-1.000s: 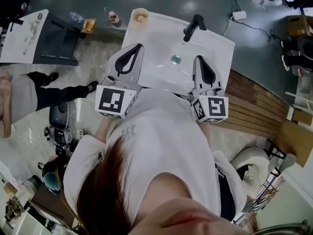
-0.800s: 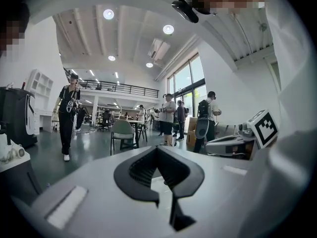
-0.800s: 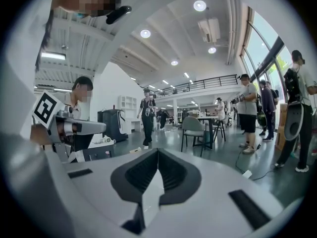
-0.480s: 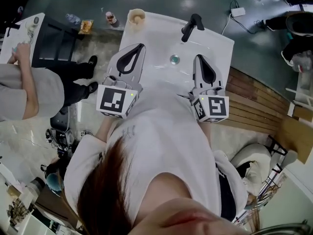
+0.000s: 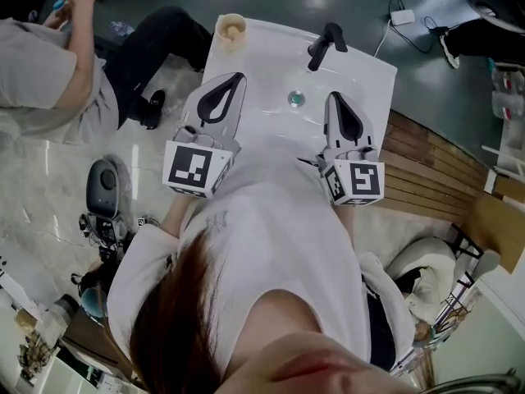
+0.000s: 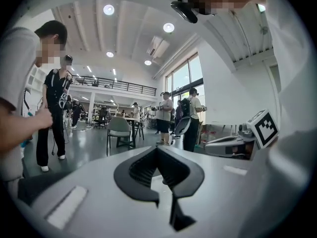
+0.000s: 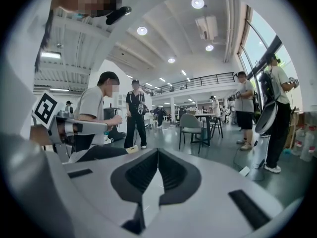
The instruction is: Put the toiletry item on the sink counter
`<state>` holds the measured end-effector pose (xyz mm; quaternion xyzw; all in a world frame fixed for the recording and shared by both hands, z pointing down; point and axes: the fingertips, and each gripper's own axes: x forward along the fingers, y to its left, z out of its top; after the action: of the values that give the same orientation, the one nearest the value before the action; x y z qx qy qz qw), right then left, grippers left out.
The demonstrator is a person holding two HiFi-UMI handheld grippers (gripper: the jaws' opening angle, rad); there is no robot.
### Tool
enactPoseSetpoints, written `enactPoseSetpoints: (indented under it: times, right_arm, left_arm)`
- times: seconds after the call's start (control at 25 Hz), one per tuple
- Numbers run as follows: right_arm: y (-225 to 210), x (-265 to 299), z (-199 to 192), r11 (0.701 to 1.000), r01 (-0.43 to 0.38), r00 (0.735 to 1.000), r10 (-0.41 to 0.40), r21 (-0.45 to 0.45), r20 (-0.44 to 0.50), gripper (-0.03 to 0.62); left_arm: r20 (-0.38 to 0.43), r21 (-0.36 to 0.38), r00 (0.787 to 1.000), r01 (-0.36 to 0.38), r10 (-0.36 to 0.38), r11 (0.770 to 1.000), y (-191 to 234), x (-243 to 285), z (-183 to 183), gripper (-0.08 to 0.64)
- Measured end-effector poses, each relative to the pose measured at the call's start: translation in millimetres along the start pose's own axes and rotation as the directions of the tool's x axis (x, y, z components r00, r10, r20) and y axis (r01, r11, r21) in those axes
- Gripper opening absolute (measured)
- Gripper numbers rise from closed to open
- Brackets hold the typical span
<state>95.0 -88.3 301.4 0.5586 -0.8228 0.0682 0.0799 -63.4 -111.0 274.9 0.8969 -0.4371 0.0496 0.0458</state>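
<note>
Both grippers sit where they were a second ago, side by side over the white sink counter. The left gripper has its jaws together with nothing between them, and so does the right gripper. The bystander in a grey top and black trousers has shifted from the left edge to the upper left, beside the counter's far-left corner. The round beige container stands on that corner, ahead of the left gripper's tips and apart from them, left of the black faucet.
</note>
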Motion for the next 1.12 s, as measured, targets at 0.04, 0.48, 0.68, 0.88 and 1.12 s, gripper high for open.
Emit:
enactPoseSetpoints:
  times: [0.04, 0.48, 0.68, 0.88, 1.12]
  right_arm:
    - [0, 0, 0, 1.000, 0.002, 1.000, -0.002, 0.003, -0.002, 0.011]
    - [-4, 1, -6, 1.000, 0.021, 1.000, -0.021, 0.005, -0.018, 0.009]
    - [-4, 2, -7, 1.000, 0.021, 1.000, -0.021, 0.006, -0.022, 0.009]
    - [-3, 3, -8, 1.000, 0.017, 0.999, -0.017, 0.004, -0.027, 0.009]
    - [-1, 3, -8, 1.000, 0.014, 0.999, -0.014, -0.004, -0.031, 0.009]
  left_arm:
    - [-0.003, -0.001, 1.000, 0.003, -0.003, 1.000, 0, 0, -1, 0.008]
    - [0.004, -0.004, 0.999, 0.039, -0.039, 0.999, -2, 12, -1, 0.008]
    - [0.005, -0.006, 0.999, 0.041, -0.041, 0.999, -1, 13, -1, 0.008]
    - [-0.002, -0.013, 0.999, 0.034, -0.034, 0.999, 1, 11, -4, 0.008]
    - [0.000, -0.017, 0.999, 0.032, -0.032, 0.999, 1, 10, -4, 0.008]
